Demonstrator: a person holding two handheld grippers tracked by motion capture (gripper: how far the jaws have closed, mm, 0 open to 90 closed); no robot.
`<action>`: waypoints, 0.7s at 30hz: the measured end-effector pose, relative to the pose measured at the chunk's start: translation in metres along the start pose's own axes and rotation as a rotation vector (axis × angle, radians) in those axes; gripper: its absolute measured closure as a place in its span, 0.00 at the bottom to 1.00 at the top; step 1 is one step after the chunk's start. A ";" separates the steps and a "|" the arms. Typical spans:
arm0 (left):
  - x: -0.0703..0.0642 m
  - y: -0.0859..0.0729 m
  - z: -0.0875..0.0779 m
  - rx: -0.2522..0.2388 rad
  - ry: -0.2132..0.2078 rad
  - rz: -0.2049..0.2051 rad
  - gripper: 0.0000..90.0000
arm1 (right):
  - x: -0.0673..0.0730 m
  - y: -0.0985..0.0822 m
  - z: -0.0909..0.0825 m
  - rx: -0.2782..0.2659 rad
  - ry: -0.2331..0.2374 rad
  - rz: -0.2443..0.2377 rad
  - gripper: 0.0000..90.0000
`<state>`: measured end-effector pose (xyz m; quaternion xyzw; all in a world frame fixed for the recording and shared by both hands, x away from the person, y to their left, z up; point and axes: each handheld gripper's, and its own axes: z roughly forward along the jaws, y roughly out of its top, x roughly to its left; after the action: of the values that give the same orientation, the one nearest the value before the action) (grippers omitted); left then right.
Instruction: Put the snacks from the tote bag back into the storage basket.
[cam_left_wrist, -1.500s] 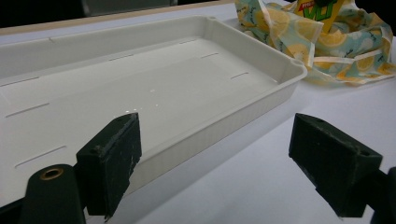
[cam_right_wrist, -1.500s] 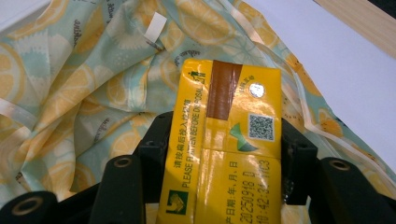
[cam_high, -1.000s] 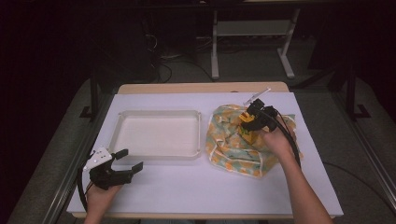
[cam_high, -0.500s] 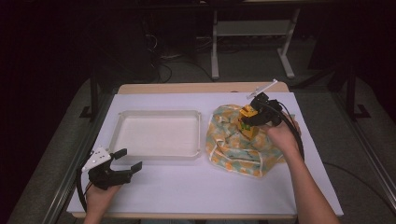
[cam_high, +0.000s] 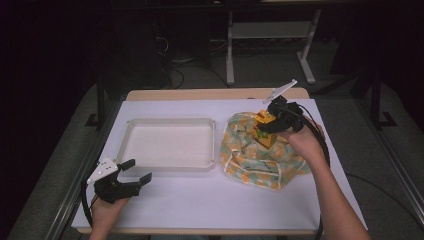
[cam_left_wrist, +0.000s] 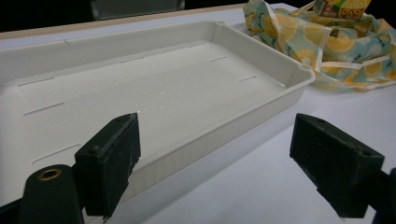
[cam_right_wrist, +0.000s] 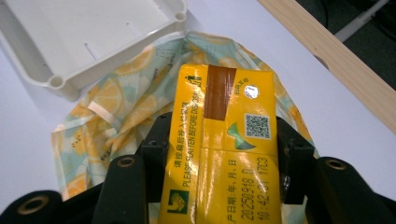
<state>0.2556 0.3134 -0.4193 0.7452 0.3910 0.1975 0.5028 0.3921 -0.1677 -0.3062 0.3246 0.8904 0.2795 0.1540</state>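
A yellow drink carton (cam_right_wrist: 224, 149) is clamped between the jaws of my right gripper (cam_right_wrist: 219, 161), top face toward the camera. In the high view that right gripper (cam_high: 272, 126) holds the carton (cam_high: 263, 129) a little above a lemon-print cloth bag (cam_high: 250, 160) lying crumpled on the right of the table. My left gripper (cam_high: 131, 175) rests open near the table's front left corner, its pads (cam_left_wrist: 112, 158) wide apart with nothing between them. It faces the white tray (cam_left_wrist: 154, 84). The bag (cam_left_wrist: 336, 46) and the carton (cam_left_wrist: 343, 7) show at the top right of that view.
The white tray (cam_high: 170, 142) stands left of centre on white paper covering the table (cam_high: 220, 200). A wooden table edge (cam_high: 210, 94) runs along the back. Beyond it are metal stand legs (cam_high: 270, 45) and cables on a dark floor.
My right gripper has risen with the carton, lifting it up out of the cloth bag. The left gripper has stayed where it was.
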 end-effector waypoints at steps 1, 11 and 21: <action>0.000 0.000 0.000 0.001 0.000 0.000 0.17 | 0.001 0.001 -0.001 -0.001 0.004 -0.004 0.55; 0.000 0.000 -0.001 0.001 0.002 -0.005 0.17 | 0.010 0.011 -0.008 -0.030 0.060 -0.051 0.55; 0.001 0.000 -0.001 0.000 0.000 0.001 0.17 | 0.023 0.023 -0.007 -0.047 0.120 -0.114 0.55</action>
<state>0.2556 0.3150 -0.4187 0.7454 0.3907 0.1976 0.5026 0.3834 -0.1400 -0.2891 0.2522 0.9083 0.3100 0.1239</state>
